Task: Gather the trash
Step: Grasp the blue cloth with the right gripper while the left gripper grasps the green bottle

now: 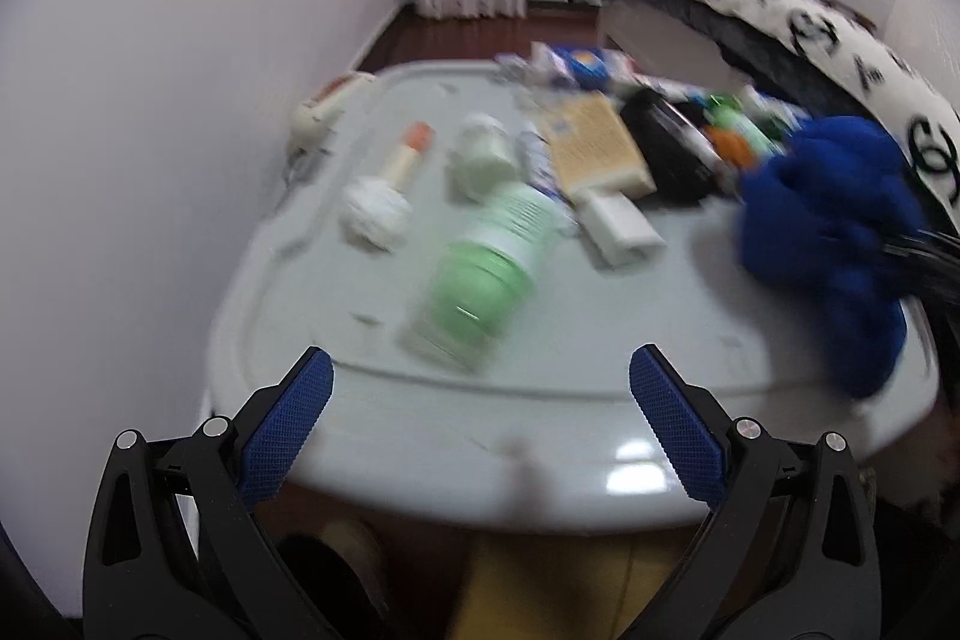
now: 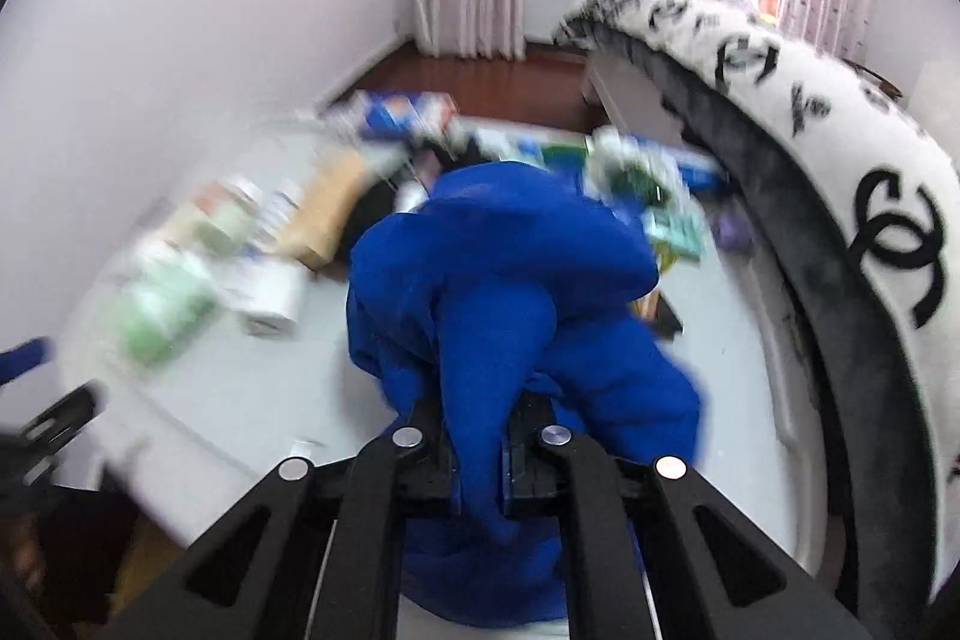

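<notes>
Clamping a bunched blue cloth (image 2: pixel 510 292) at the lower centre of the right wrist view, the right hand-held gripper (image 2: pixel 480 460) has its jaws closed tight on a fold of the fabric. The left hand-held gripper (image 1: pixel 480 400) hangs at the bottom of its own frame, jaws spread wide and holding nothing. On the pale counter (image 1: pixel 600 340), mid-frame, lie a green-and-white bottle (image 1: pixel 486 268), a crumpled white wad (image 1: pixel 375 211) and a tan box (image 1: pixel 600 142) (all blurred). The cloth shows at the right edge there.
</notes>
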### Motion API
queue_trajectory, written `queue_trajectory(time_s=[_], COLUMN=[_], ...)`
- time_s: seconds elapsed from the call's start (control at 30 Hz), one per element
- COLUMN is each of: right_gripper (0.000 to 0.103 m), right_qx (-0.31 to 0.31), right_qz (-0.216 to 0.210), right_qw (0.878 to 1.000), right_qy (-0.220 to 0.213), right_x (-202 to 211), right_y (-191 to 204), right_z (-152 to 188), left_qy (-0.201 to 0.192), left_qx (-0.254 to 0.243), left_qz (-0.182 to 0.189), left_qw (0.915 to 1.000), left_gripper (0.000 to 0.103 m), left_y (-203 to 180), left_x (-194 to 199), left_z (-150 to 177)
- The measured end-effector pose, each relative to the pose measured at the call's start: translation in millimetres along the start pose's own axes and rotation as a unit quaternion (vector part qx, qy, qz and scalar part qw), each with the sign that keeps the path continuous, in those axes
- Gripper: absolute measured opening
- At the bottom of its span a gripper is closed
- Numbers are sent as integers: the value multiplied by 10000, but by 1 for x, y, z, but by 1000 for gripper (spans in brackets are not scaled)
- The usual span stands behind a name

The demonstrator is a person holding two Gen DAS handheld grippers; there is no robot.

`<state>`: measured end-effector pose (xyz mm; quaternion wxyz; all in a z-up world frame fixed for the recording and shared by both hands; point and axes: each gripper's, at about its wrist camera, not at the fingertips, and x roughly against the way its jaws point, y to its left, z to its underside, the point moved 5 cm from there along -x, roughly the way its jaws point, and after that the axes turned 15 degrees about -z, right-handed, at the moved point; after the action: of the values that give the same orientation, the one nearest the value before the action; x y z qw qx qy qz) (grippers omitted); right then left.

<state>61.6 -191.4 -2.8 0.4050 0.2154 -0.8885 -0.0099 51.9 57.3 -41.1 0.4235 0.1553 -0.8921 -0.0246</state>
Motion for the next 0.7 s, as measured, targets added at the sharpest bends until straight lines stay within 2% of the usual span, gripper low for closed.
queue_trajectory(time_s=[0.13, 0.23, 0.33, 0.43, 0.53, 0.57, 0.6, 0.7], right_gripper=[8, 8, 8, 8, 8, 9, 9, 10], right_qx=[14, 27, 38, 27, 30, 38, 45, 5], right_qz=[-332, -453, -529, -549, -534, -513, -495, -504], right_qw=[9984, 9973, 9967, 9966, 9964, 9965, 9966, 9963], right_qy=[-462, -581, -613, -620, -650, -662, -659, -701], right_x=[34, 43, 43, 42, 46, 47, 49, 51], right_y=[16, 21, 25, 22, 19, 18, 16, 13], right_z=[-21, -30, -33, -32, -30, -30, -29, -29], left_qy=[43, 61, 33, 14, 174, 263, 312, 338], left_qx=[275, 310, -54, -695, -1309, -1368, -1177, -1166], left_qz=[339, 554, 677, 511, 251, 265, 403, 269], left_qw=[9990, 9980, 9977, 9963, 9909, 9899, 9917, 9922], left_gripper=[97, 96, 96, 92, 65, 48, 48, 47], left_y=[20, 15, -9, -37, -60, -63, -61, -60], left_x=[-13, -22, -35, -54, -79, -85, -86, -82], left_z=[-8, -16, -25, -31, -26, -22, -21, -15])
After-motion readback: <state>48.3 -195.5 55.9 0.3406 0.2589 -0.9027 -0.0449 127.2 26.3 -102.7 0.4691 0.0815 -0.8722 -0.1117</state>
